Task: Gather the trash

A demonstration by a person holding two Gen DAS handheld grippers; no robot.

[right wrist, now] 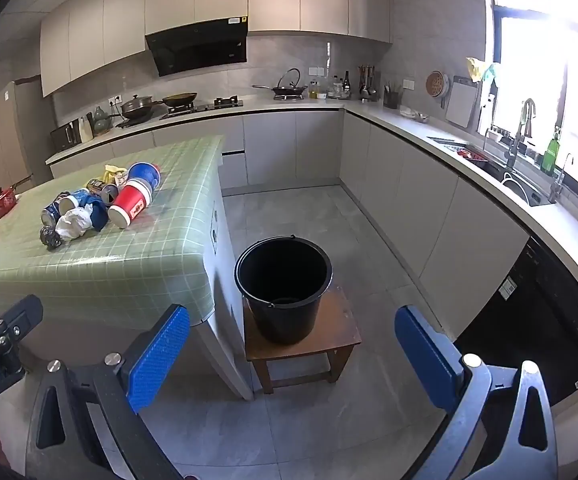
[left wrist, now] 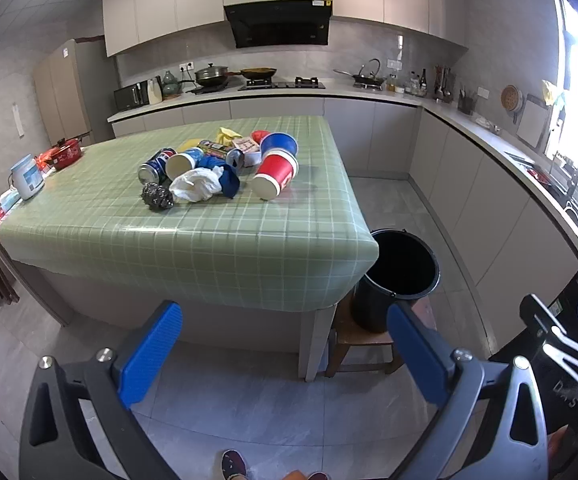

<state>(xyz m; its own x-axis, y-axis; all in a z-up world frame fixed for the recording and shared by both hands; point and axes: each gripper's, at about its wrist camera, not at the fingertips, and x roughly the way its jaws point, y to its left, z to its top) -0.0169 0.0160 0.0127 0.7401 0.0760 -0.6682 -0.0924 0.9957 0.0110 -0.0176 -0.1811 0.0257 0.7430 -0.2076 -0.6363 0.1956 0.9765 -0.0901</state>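
A pile of trash lies on the green checked table (left wrist: 209, 240): a red paper cup (left wrist: 276, 174) on its side, a blue cup (left wrist: 279, 144), a Pepsi can (left wrist: 156, 166), a white crumpled bag (left wrist: 195, 186), a steel scrubber (left wrist: 157, 196). The pile also shows in the right wrist view, with the red cup (right wrist: 131, 204). A black bucket (right wrist: 283, 284) stands empty on a low wooden stool (right wrist: 309, 344) beside the table; it also shows in the left wrist view (left wrist: 399, 276). My left gripper (left wrist: 285, 354) is open and empty, short of the table. My right gripper (right wrist: 293, 354) is open and empty, before the bucket.
Grey cabinets and a counter (right wrist: 429, 200) run along the back and right walls, with a stove, pans and a sink (right wrist: 517, 188). A red pot (left wrist: 65, 154) and a white jar (left wrist: 28, 176) stand at the table's left end. Grey tiled floor lies between table and cabinets.
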